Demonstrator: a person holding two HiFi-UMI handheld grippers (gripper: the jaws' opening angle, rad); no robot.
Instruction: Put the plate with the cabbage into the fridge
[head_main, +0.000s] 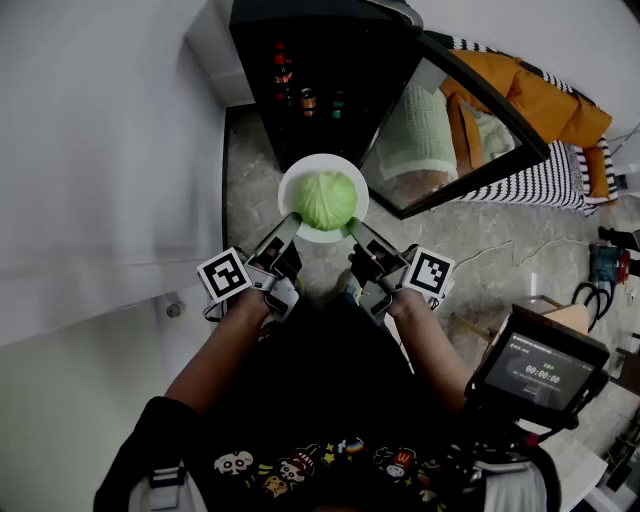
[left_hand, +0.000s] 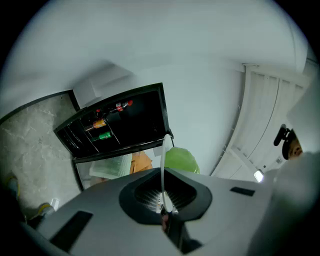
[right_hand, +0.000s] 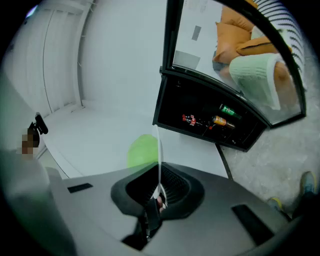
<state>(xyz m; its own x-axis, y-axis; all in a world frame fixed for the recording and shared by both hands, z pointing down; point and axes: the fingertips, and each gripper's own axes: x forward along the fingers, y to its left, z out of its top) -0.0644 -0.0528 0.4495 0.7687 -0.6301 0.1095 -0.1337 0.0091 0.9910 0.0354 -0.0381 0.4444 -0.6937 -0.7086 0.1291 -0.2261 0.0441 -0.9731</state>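
Note:
A white plate (head_main: 298, 178) carries a green cabbage (head_main: 324, 199) and is held in the air in front of the open black fridge (head_main: 320, 75). My left gripper (head_main: 290, 226) is shut on the plate's near-left rim. My right gripper (head_main: 354, 231) is shut on its near-right rim. In the left gripper view the plate's edge (left_hand: 163, 165) runs up between the jaws, the cabbage (left_hand: 181, 160) to its right. In the right gripper view the plate rim (right_hand: 159, 160) stands edge-on with the cabbage (right_hand: 142, 151) to its left. Bottles (head_main: 284, 68) and cans stand on the fridge's shelves.
The fridge's glass door (head_main: 470, 130) swings open to the right, reflecting an orange cushion and a pale knit sleeve. A white wall (head_main: 100, 150) runs along the left. Stone floor (head_main: 250, 200) lies below the plate. A striped cloth (head_main: 545, 180) and cables lie at the right.

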